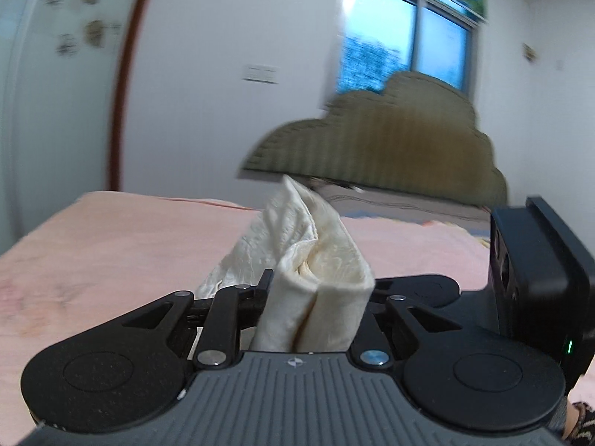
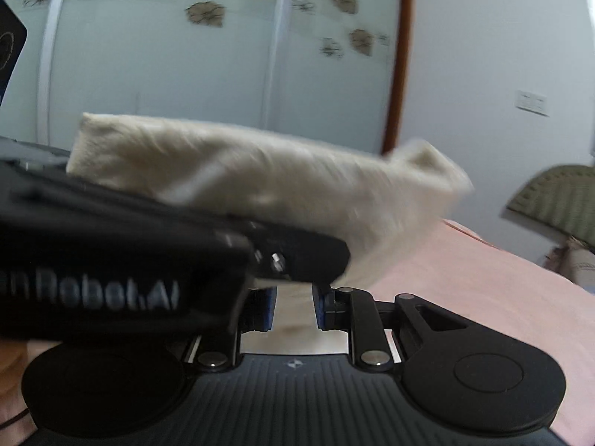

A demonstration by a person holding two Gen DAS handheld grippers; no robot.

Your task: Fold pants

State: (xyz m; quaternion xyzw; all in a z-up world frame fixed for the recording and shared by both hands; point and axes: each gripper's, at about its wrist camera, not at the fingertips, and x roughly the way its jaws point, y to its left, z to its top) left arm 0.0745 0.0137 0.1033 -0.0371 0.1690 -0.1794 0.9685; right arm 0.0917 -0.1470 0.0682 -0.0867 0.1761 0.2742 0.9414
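Cream pants [image 1: 316, 260] bunch upward between the left gripper [image 1: 316, 293] jaws, pinched; the right gripper [image 2: 293, 308] also clamps them (blurred) above a pink bed [image 1: 111, 245], headboard [image 1: 390, 141] beyond.

place: someone's bedroom
bed: pink bedspread [image 1: 111, 245] lying at 6, padded headboard [image 1: 390, 141] sitting at 2
wardrobe: flowery doors [image 2: 204, 55] showing at 12
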